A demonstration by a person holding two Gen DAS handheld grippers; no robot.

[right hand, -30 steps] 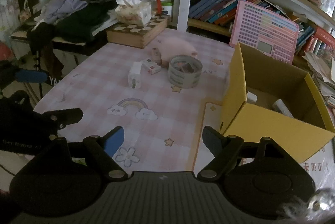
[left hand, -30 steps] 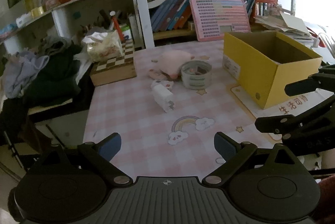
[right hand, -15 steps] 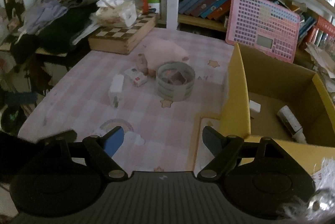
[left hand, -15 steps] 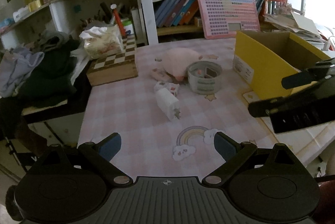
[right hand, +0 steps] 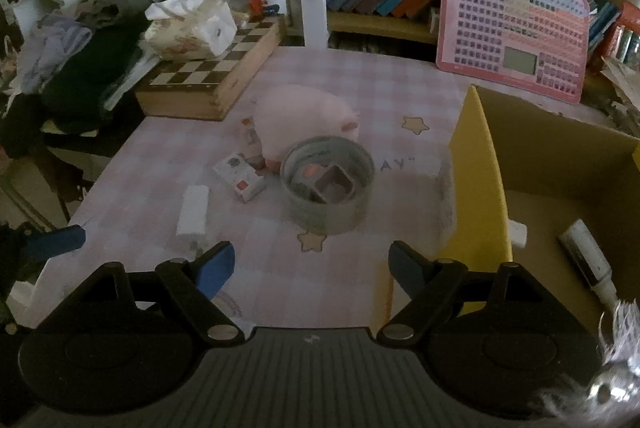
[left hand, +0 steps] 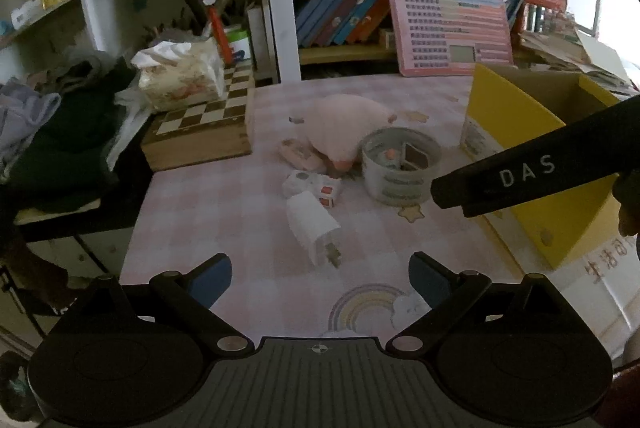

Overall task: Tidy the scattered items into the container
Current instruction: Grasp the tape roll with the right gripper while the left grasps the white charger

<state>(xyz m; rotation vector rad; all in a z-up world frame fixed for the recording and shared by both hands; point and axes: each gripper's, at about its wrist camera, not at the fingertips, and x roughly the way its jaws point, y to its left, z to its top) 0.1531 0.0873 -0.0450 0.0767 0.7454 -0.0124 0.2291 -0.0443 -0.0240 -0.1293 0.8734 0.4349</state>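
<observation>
Scattered items lie in a loose cluster on the pink checked table (right hand: 160, 164): a white charger (left hand: 314, 224), a small printed box (left hand: 314, 185) just behind it, a round tin (right hand: 327, 184) with small things inside, and a pink plush (right hand: 304, 116) touching the tin's far side. Something pale lies against the plush's left edge, perhaps a small bottle; blur hides its shape.

A yellow box (right hand: 478, 164) stands at the right side of the table, open at the top. On its floor lie a white tube (right hand: 588, 258) and a small white block (right hand: 517, 233). The tin sits near the box's left wall, apart from it.

The left gripper (left hand: 320, 278) hangs low over the near table edge with its jaws spread wide and nothing between them; the charger lies just ahead of its blue pads. The right gripper (right hand: 311, 268) has its jaws parted and opening, empty, with the tin just ahead and the box wall by its right finger. In the left view the right gripper's black finger crosses in front of the box.

Behind the cluster, a chessboard case (right hand: 212, 76) carries a tissue pack (right hand: 192, 26), and a pink board (right hand: 516, 24) leans against the bookshelf.
</observation>
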